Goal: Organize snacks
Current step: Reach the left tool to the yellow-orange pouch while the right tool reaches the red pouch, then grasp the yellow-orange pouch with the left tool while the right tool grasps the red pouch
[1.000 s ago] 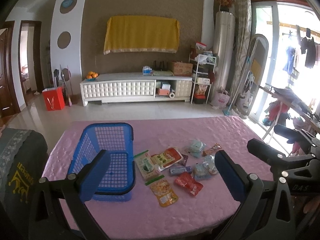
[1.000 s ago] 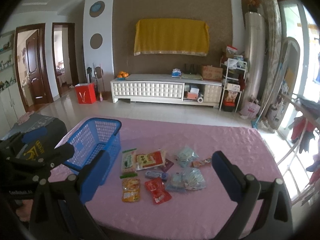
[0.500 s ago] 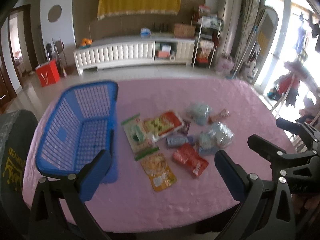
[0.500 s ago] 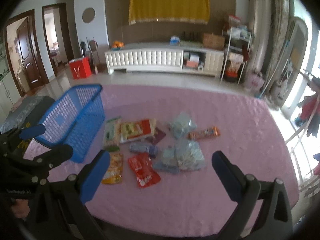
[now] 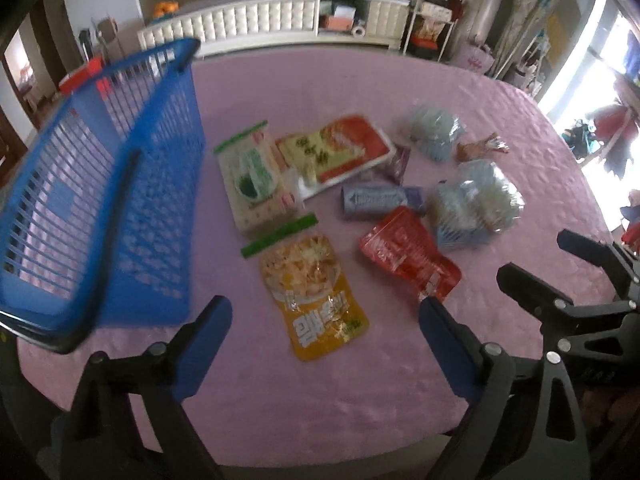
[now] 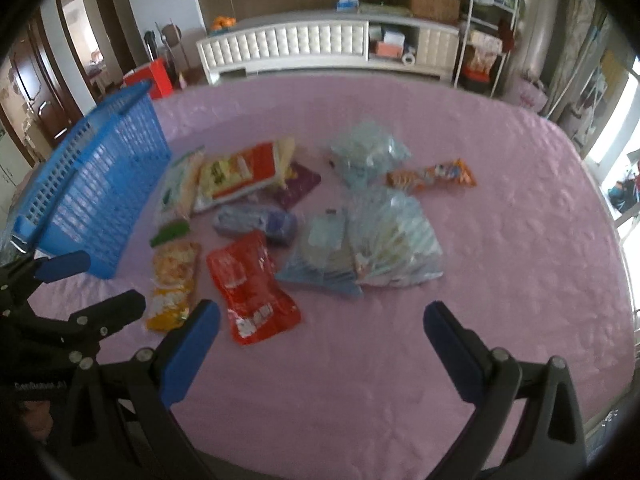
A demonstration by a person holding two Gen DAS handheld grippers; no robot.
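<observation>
Snacks (image 5: 360, 200) loose on tabletop (image 5: 360, 400) beside blue basket (image 5: 100, 200). Left gripper (image 5: 324, 324) jaws closing, empty; right gripper (image 6: 322, 324) jaws spread, empty. Risk: overlapping packets, double pick.

- The basket (image 5: 100, 208) stands on the table (image 5: 360, 400) at its left side, left of all the snack packets.
- Just right of the basket lies a flat pouch (image 5: 254, 178), with a wide packet (image 5: 340, 150) touching its right edge.
- Nearer the camera than the flat pouch lies a chip bag (image 5: 316, 292); right of that, a foil pouch (image 5: 408, 252).
- Between the wide packet and the foil pouch lies a small wrapper (image 5: 372, 200).
- Right of the foil pouch sits a clear bag (image 6: 384, 240); behind it another clear bag (image 6: 368, 152) and a slim packet (image 6: 432, 176).
- Behind the table stands a long cabinet (image 6: 320, 48).
</observation>
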